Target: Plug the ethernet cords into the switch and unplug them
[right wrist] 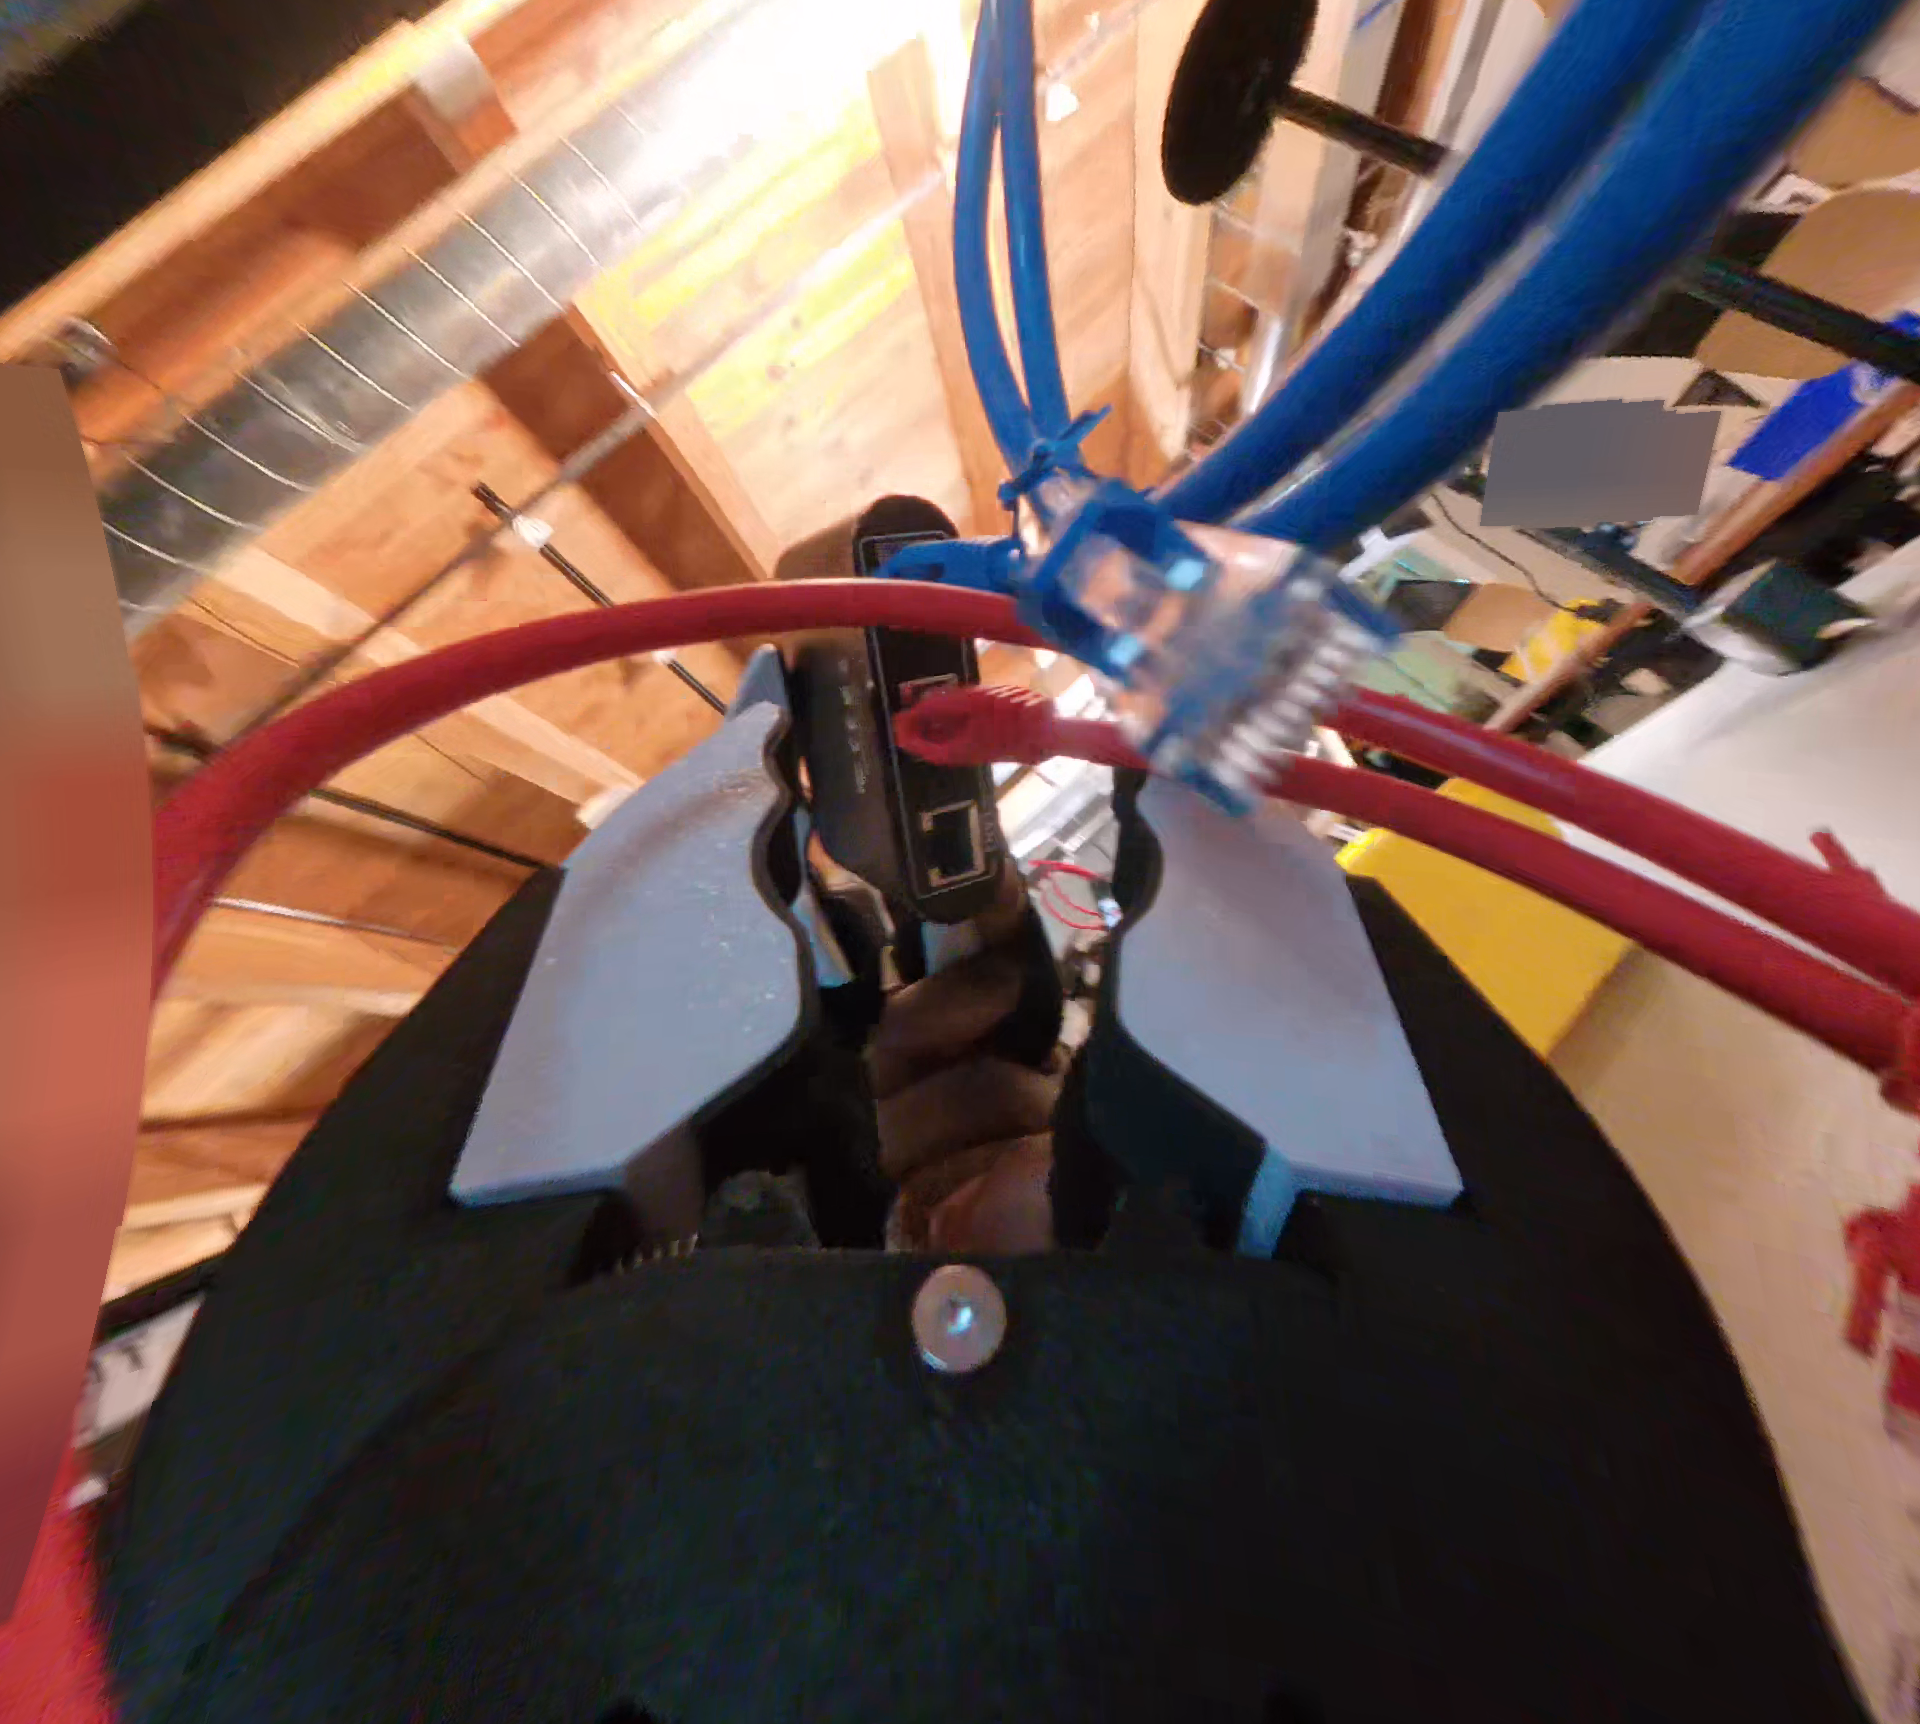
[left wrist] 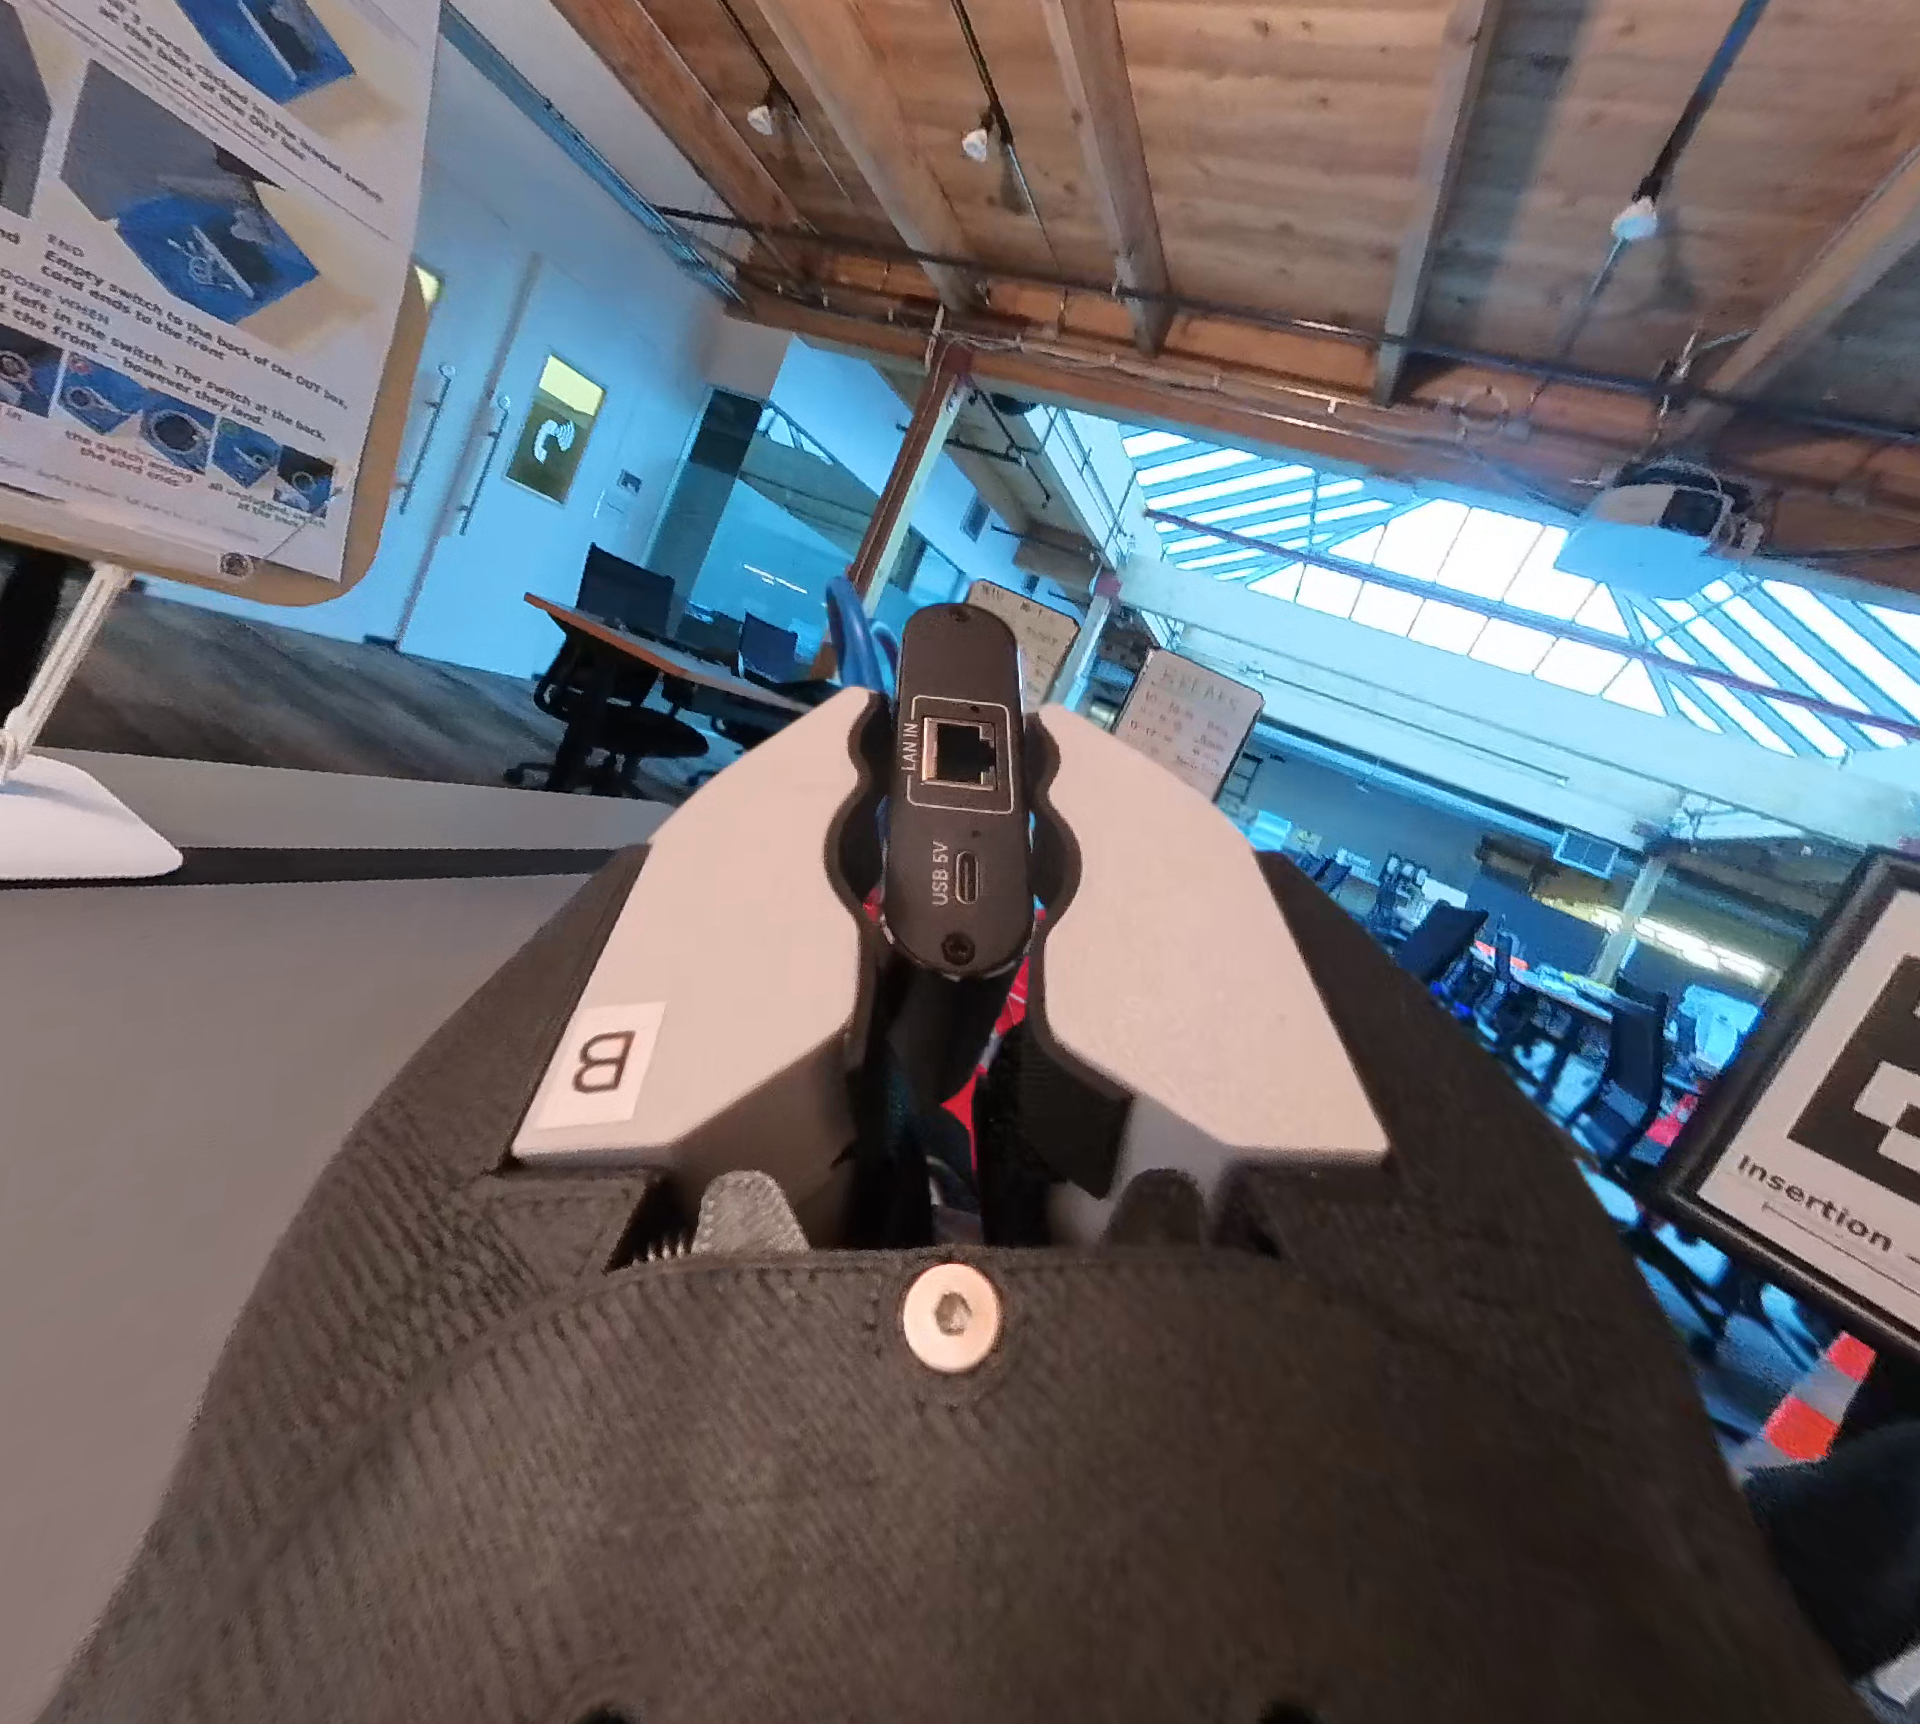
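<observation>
Left wrist view | left fingers (left wrist: 954, 827) pinch black switch (left wrist: 954, 791) | right fingers (right wrist: 951, 817) spread

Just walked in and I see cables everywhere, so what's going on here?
A person is working with two handheld grippers. The left gripper is shut on a small black switch, held up with one empty port on its end facing the camera. In the right wrist view, the right gripper is open; a red cord is plugged into the switch, and a blue cord's clear plug hangs loose close by.
</observation>
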